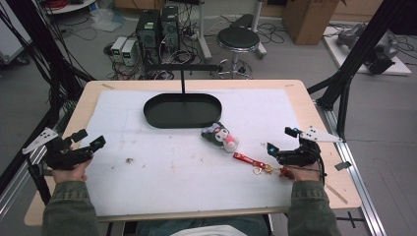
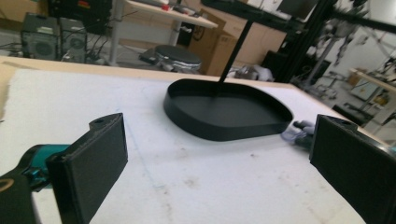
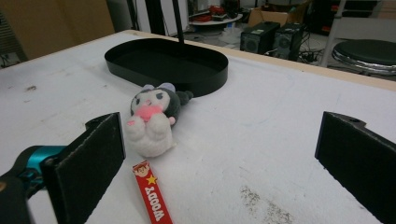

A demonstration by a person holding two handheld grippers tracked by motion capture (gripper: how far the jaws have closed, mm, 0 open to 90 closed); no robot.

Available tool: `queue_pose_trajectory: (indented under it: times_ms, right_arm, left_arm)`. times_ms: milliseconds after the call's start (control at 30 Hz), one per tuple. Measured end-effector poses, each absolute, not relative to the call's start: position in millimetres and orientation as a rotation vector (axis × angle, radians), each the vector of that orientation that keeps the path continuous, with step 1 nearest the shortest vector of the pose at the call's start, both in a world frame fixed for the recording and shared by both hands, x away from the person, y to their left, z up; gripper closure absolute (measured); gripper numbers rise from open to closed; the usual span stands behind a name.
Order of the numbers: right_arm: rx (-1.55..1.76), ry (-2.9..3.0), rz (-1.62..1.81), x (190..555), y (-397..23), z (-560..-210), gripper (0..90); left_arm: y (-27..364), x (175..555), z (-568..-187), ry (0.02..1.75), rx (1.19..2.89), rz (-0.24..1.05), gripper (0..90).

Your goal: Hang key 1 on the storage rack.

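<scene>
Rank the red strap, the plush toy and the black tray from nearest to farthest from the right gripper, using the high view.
From the right gripper:
1. Red strap, just to its left.
2. Plush toy, farther left, mid-table.
3. Black tray, at the table's far side.

The left side of the table (image 1: 123, 182) is bare. On the right, a plush toy (image 1: 221, 137) and red strap (image 1: 248, 161) lie in the way, probably just clear of the black tray (image 1: 182, 110) at the far side.

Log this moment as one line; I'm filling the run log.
left gripper: open, empty | right gripper: open, empty | plush: by tray | strap: on table
</scene>
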State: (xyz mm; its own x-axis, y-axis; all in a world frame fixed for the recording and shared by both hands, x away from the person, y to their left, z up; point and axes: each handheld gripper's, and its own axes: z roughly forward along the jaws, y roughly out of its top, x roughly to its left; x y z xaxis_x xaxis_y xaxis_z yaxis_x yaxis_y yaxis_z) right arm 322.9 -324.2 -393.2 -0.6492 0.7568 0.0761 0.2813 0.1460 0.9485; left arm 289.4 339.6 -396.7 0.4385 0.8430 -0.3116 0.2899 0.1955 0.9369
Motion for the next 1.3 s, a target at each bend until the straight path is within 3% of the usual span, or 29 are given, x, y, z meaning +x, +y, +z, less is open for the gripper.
queue_pose_trajectory:
  times_ms: [1300]
  right_arm:
    - [0.963,2.221,1.239,333.5,-293.9,-396.4,0.6]
  left_arm:
    - [330.7,283.5,-393.9,1.039,1.367,0.58,5.1]
